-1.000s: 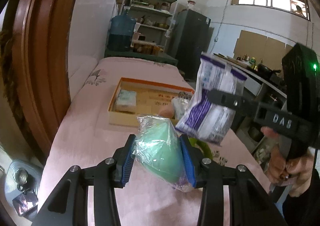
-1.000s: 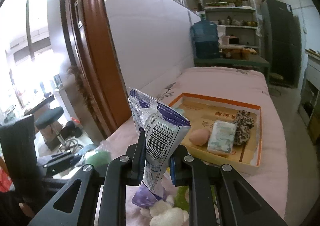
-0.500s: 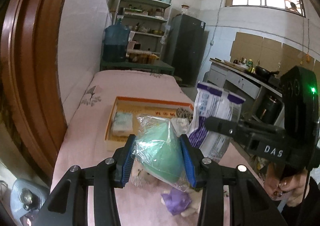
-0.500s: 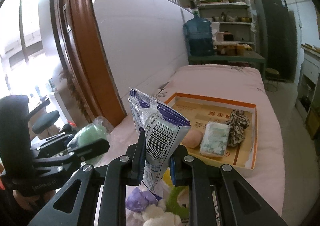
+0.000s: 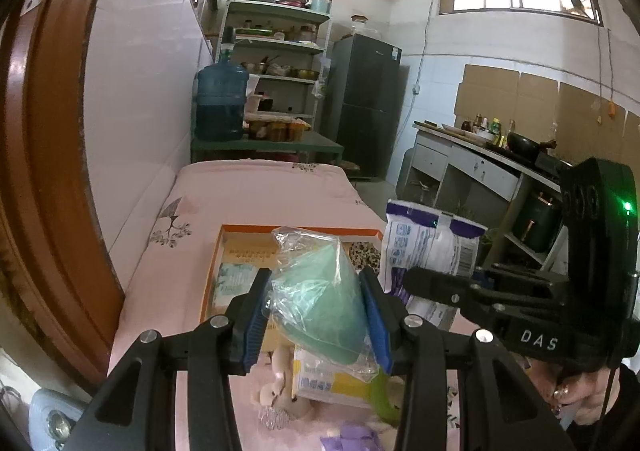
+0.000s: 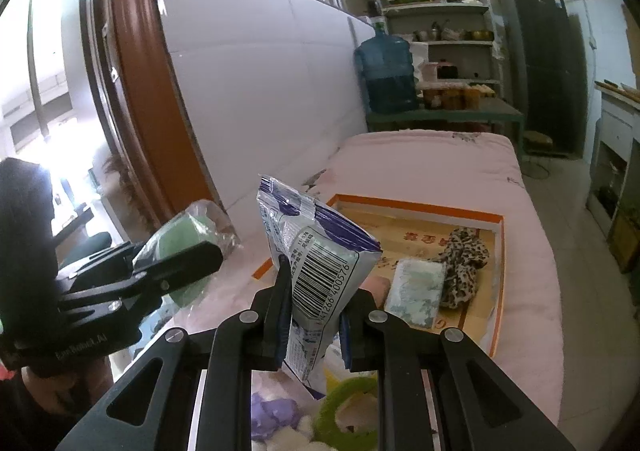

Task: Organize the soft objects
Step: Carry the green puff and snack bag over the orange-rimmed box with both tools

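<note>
Tray nearer, sponge between fingers

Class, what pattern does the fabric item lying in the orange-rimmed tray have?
A leopard print, tan with dark spots, on the fabric item; the right wrist view shows it best.

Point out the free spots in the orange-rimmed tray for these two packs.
In the orange-rimmed cardboard tray, the far strip along the back rim and the left portion look bare. The near right part is crowded: pale tissue pack, leopard-print scrunchie and a pink sponge sit together. The pink bedspread beyond the tray is open; the plush pile below the grippers is cluttered.
</note>
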`<state>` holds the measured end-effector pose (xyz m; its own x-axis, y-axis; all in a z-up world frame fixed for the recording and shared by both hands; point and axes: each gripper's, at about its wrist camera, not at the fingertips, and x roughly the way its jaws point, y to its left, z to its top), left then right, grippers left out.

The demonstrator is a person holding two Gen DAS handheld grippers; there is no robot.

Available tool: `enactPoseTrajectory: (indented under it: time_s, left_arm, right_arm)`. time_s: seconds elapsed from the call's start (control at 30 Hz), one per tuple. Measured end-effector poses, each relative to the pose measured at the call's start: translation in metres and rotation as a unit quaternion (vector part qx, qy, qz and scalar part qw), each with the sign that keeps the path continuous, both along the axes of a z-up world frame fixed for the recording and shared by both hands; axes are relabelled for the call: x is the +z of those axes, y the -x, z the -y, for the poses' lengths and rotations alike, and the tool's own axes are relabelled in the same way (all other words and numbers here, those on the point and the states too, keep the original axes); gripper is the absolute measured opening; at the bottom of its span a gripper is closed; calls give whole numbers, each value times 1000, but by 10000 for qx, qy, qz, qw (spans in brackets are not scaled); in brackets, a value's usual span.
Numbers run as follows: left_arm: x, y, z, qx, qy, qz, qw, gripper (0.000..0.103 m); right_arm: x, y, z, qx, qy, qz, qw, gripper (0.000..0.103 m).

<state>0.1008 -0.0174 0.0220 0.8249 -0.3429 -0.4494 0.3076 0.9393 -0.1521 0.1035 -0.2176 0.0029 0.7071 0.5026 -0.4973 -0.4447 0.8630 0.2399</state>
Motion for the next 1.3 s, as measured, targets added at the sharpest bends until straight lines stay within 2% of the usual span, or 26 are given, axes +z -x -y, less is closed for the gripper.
enactPoseTrajectory:
  time_s: [0.23, 0.63, 1.0, 1.3]
  left_arm:
    - [0, -25, 0, 49, 7, -58, 10000, 44]
    - [-7, -76, 0, 107, 160, -251, 9995, 44]
    - [-29, -132, 15, 106, 242, -697, 9972, 44]
    - [-51, -160, 20, 193, 107, -959, 9951, 44]
  right_arm:
    - [-2, -16, 6, -82, -35, -91, 9999, 20]
    - [-11, -55, 37, -661, -259, -178, 9973, 20]
    - [-27, -111, 45, -1069, -295, -323, 9933, 20]
    - [-43, -167, 46, -1161, -133, -494, 9919, 21]
